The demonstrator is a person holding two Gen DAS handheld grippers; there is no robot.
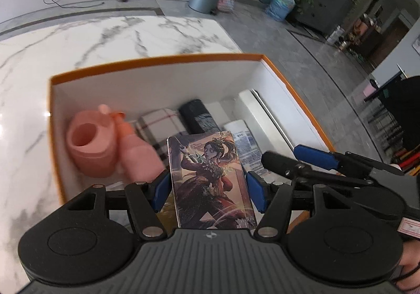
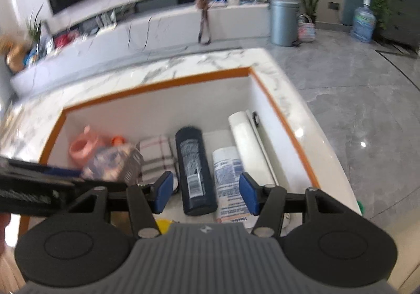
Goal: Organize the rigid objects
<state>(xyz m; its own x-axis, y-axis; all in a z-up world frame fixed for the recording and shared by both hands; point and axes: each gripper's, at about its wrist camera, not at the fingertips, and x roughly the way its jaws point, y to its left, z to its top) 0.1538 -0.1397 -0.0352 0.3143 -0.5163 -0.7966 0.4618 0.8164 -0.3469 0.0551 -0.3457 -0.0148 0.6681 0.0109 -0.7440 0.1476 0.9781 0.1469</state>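
Marble bench (image 1: 110, 39) carries an orange-rimmed box (image 1: 157, 64) with white inner walls, set at the bench's right edge, near its far right corner. Box contents, largest first: a white roll (image 2: 244, 142) lies along the right wall; a dark bottle (image 2: 195, 170) lies lengthwise at mid-floor with its barcode label up; a white labelled tube (image 2: 228, 176) lies between bottle and roll; a plaid item (image 2: 157, 160) lies just left of the bottle; a pink cup (image 1: 90, 147) lies tipped in the far left corner, mouth toward the left wrist camera, with a pink bottle (image 1: 136, 157) with an orange cap touching its right side.

Left gripper (image 1: 207, 189): jaws closed on an illustrated card (image 1: 210, 181), one blue pad against each long edge; card is held upright above the box's near edge, picture side to the camera.

Right gripper (image 2: 206, 193): jaws parted, nothing between the pads; it hangs over the near ends of the dark bottle and white tube, touching neither as far as the view shows.
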